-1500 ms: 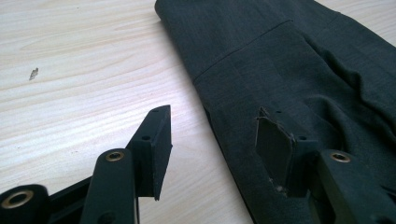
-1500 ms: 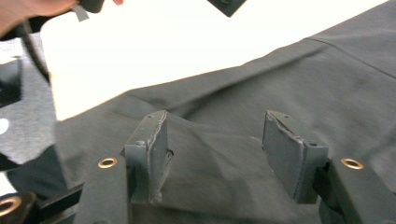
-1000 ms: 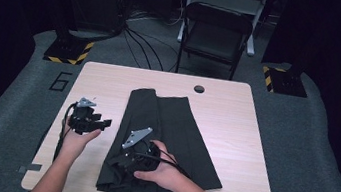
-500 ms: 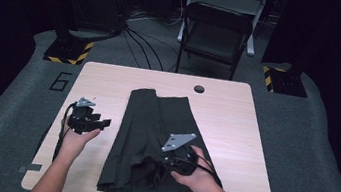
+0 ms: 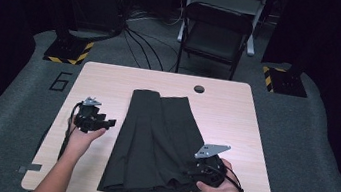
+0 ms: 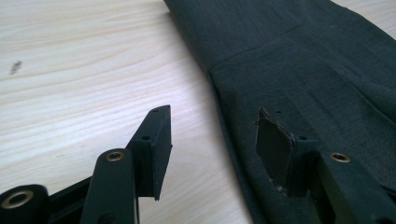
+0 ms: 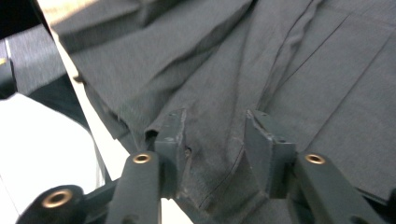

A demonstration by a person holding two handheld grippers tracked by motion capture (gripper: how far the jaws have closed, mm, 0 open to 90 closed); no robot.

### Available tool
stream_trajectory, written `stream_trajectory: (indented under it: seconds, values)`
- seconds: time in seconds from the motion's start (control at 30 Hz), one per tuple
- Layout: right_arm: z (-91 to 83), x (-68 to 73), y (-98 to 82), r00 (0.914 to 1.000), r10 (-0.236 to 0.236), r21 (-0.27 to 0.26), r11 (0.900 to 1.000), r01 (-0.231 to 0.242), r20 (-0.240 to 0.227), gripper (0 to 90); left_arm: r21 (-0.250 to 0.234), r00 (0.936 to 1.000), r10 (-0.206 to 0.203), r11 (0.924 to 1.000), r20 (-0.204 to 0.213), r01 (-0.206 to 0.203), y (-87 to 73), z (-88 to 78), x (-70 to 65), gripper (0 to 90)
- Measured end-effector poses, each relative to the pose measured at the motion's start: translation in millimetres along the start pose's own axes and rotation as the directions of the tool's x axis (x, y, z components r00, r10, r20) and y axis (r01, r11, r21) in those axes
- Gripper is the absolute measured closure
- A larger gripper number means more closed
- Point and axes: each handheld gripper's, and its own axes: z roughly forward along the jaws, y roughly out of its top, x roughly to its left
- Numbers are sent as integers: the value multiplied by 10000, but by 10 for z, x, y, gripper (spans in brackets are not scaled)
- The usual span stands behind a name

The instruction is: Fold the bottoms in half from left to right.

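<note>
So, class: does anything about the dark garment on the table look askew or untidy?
Yes. The dark pleated garment lies mostly flat, but its near right corner is rumpled where the right gripper rests on it, jaws open. The left gripper hovers open beside its left edge.

Dark folded garment (image 5: 154, 144) lies flat lengthwise on the table's middle.

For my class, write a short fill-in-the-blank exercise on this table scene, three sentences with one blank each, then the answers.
1. The dark garment lies on a ____ table.
2. The left gripper is ____, its jaws standing apart beside the garment's edge.
3. Beyond the table's far edge stands a folding ____.

Missing words: wooden; open; chair
</note>
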Motion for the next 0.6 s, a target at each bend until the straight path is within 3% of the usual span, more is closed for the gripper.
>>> stream_trajectory:
  seconds: [0.17,0.4,0.5,0.6]
  values:
    - [61,-30,111,9992,195,-331,9993,-184,338,536,202,9997,-45,9998,256,40,-26,117,-88,456]
    - [464,-181,271,9945,384,-28,9993,-383,971,497,366,9989,149,9992,452,-166,-66,199,-180,457]
    - [643,-272,321,9916,670,170,9975,-693,1106,482,459,9982,355,9982,491,-378,-81,215,-206,457]
    - [776,-341,353,9884,859,329,9953,-906,1250,464,438,9979,263,9986,584,-289,-112,247,-239,457]
